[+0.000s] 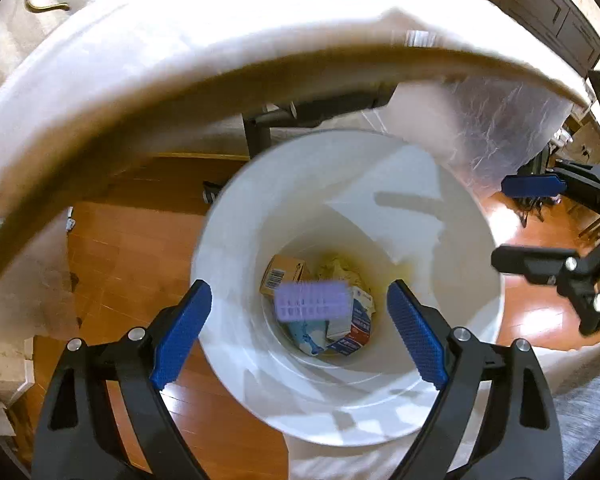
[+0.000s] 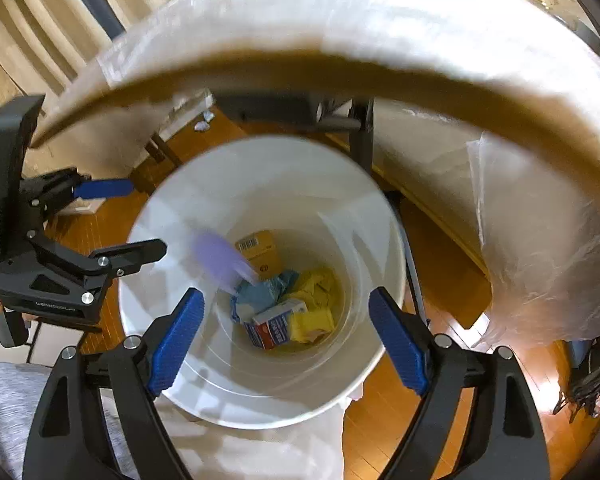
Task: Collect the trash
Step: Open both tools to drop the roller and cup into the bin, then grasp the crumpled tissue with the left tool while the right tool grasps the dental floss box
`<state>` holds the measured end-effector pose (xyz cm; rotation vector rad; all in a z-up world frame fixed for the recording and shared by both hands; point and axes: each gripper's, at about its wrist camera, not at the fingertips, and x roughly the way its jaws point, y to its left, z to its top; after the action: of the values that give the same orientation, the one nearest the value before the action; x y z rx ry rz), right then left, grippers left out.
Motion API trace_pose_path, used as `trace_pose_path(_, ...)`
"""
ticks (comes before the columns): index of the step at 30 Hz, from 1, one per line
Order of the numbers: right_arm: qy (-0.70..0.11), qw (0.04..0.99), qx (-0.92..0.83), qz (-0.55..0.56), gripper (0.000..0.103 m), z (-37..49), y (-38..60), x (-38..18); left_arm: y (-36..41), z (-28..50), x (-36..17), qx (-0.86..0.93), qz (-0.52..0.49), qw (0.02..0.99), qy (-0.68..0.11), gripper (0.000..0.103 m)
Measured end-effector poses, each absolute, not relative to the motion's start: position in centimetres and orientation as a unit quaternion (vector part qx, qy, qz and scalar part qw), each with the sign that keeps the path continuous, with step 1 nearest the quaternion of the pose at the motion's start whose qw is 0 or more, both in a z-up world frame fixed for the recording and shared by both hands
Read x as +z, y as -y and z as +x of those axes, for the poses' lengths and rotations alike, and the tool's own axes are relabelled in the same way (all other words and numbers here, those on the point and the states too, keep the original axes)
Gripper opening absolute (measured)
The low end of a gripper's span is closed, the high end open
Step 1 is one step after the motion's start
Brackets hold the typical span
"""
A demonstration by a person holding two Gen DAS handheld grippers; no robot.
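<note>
A white bin (image 1: 236, 360) (image 2: 172, 360) stands on the wooden floor below both grippers. A blurred purple block (image 1: 312, 300) (image 2: 220, 260) is in the air inside the bin, free of both grippers. At the bottom lie an orange box (image 1: 280, 276) (image 2: 260, 250), a blue-white carton (image 1: 354, 330) (image 2: 272, 326), a light blue wad (image 1: 308, 334) (image 2: 260, 296) and yellow crumpled paper (image 1: 340, 266) (image 2: 316, 304). My left gripper (image 1: 298, 340) (image 2: 118, 220) is open and empty above the bin. My right gripper (image 2: 286, 340) (image 1: 516, 224) is open and empty above the bin.
A table with a white cloth (image 1: 180, 60) (image 2: 340, 20) overhangs the far side of the bin. Its dark legs (image 1: 258, 136) (image 2: 362, 140) stand behind the bin. Clear plastic sheet (image 1: 508, 128) (image 2: 540, 240) hangs at the right. A grey rug (image 1: 588, 420) lies near.
</note>
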<state>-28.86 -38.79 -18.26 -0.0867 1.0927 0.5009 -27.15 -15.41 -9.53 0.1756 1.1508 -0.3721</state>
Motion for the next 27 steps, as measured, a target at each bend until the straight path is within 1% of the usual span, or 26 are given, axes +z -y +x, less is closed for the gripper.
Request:
trace_pose_path(2, -0.502, 0.827, 0.25, -0.029, 0.083, -29.4, 39.1, -16.2, 14.7, -27.6, -7.3, -0.184, 0.062, 0.824, -0.533, 0.091)
trace_pose_path(4, -0.47, 0.841, 0.267, -0.028, 0.084, -30.4, 39.4, -13.1, 13.9, -28.3, -4.2, -0.201, 0.05, 0.835, -0.51, 0.091)
trace_pose_path(5, -0.445, 0.852, 0.273, -0.035, 0.085, -30.8, 39.4, -11.2, 13.7, -28.7, -2.5, -0.212, 0.047, 0.841, -0.495, 0.091)
trace_pose_path(6, -0.426, 0.861, 0.274, -0.042, 0.091, -31.0, 39.4, -9.9, 13.4, -29.0, -0.6, -0.225, 0.048, 0.849, -0.476, 0.091)
trace_pose_path(7, -0.404, 0.872, 0.272, -0.05, 0.096, -31.1, 39.2, -8.7, 13.2, -29.3, 1.8, -0.233, 0.058, 0.861, -0.45, 0.091)
trace_pose_path(8, -0.382, 0.882, 0.268, -0.06, 0.098, -31.1, 39.1, -7.5, 13.1, -29.3, 3.7, -0.231, 0.072, 0.874, -0.422, 0.099)
trace_pose_path(9, -0.354, 0.895, 0.262, -0.07, 0.099, -30.8, 38.8, -6.3, 13.0, -29.1, 5.0, -0.225, 0.084, 0.885, -0.398, 0.102)
trace_pose_path(11, -0.31, 0.913, 0.251, -0.086, 0.099, -29.3, 38.2, -4.8, 12.6, -27.6, 7.7, -0.182, 0.117, 0.918, -0.331, 0.102)
trace_pose_path(13, -0.297, 0.919, 0.243, -0.093, 0.099, -27.4, 37.8, -4.3, 12.3, -25.3, 8.5, -0.148, 0.126, 0.93, -0.311, 0.102)
trace_pose_path(17, -0.304, 0.913, 0.249, -0.11, 0.099, -22.1, 36.2, -4.3, 10.8, -18.1, 8.4, -0.105, 0.103, 0.929, -0.339, 0.102)
trace_pose_path(20, -0.335, 0.9, 0.256, -0.111, 0.099, -18.2, 35.2, -4.7, 10.2, -13.8, 7.9, -0.12, 0.068, 0.924, -0.358, 0.102)
trace_pose_path(24, -0.373, 0.88, 0.278, -0.095, 0.099, -14.2, 33.9, -5.8, 11.4, -8.0, 6.2, -0.113, 0.103, 0.915, -0.374, 0.102)
trace_pose_path(27, -0.387, 0.873, 0.284, -0.089, 0.099, -12.2, 33.2, -6.5, 11.7, -5.8, 5.6, -0.104, 0.128, 0.911, -0.377, 0.102)
